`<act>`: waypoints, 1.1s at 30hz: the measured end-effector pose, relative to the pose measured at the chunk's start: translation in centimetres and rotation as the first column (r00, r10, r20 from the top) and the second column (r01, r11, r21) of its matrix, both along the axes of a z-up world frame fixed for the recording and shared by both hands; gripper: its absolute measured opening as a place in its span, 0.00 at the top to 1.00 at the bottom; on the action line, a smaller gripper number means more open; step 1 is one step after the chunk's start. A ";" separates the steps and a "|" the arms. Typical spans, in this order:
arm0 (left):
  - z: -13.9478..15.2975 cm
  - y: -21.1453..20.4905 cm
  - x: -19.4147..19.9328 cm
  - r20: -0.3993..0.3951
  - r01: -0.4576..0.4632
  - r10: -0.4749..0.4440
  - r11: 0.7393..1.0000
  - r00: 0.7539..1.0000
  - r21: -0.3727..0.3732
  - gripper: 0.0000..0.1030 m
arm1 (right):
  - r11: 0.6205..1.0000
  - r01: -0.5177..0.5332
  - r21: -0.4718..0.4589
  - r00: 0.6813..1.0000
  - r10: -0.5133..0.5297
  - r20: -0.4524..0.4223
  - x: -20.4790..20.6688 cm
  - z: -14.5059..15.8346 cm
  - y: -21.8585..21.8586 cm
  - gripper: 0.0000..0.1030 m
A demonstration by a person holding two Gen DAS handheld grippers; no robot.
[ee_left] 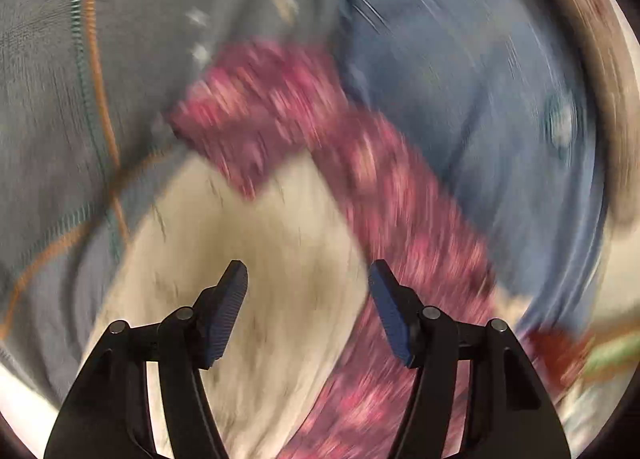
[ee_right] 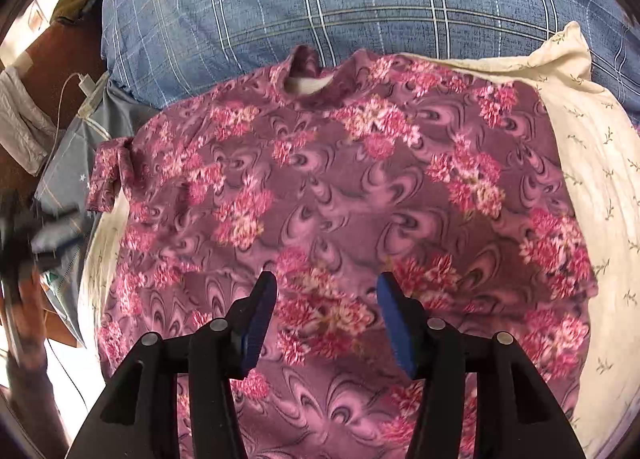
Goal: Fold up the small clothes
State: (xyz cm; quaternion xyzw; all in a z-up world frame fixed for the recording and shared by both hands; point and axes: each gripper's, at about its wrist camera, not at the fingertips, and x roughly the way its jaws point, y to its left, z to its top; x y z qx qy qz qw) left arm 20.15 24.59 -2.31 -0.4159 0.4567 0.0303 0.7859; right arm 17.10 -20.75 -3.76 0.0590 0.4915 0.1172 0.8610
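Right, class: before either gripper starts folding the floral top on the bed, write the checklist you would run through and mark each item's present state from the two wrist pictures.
1. floral top spread flat, front up, neckline away from the camera: ok.
2. Short sleeve laid out smooth: not ok, it looks bunched at the edge.
3. right gripper open and empty above the top: ok.
4. left gripper open and empty: ok.
5. Left wrist view sharp enough to aim a grasp: not ok, heavily blurred.
6. Cream cloth under the top lying smooth: cannot tell, mostly covered.
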 end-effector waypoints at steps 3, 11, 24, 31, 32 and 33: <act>-2.0 3.1 0.8 -0.025 -0.126 0.123 0.975 0.992 -0.182 0.38 | 1.000 0.005 0.008 0.999 -0.004 -0.035 -0.1 -1.2 0.0 0.46; -5.8 3.8 4.5 -0.070 -0.240 0.230 0.931 0.971 -0.276 0.40 | 0.996 -0.006 0.087 0.999 0.010 -0.043 0.7 -1.6 -0.1 0.29; 1.9 0.4 5.2 0.179 -0.029 0.062 0.983 0.982 -0.183 1.00 | 0.987 -0.032 0.155 0.999 0.031 0.006 0.2 -1.6 -1.3 0.29; -0.1 2.0 5.0 0.031 -0.081 0.084 0.994 0.996 -0.069 0.27 | 0.967 -0.005 0.255 0.999 0.016 -0.042 -0.2 -2.0 -2.9 0.29; -1.0 2.5 5.4 -0.008 -0.079 0.079 0.996 0.997 -0.046 0.27 | 0.966 -0.009 0.259 0.999 0.019 -0.039 -0.3 -2.0 -3.0 0.29; -1.5 2.6 5.9 -0.034 -0.072 0.071 0.997 0.997 -0.031 0.27 | 0.966 -0.012 0.260 0.999 0.022 -0.038 -0.3 -2.1 -3.0 0.29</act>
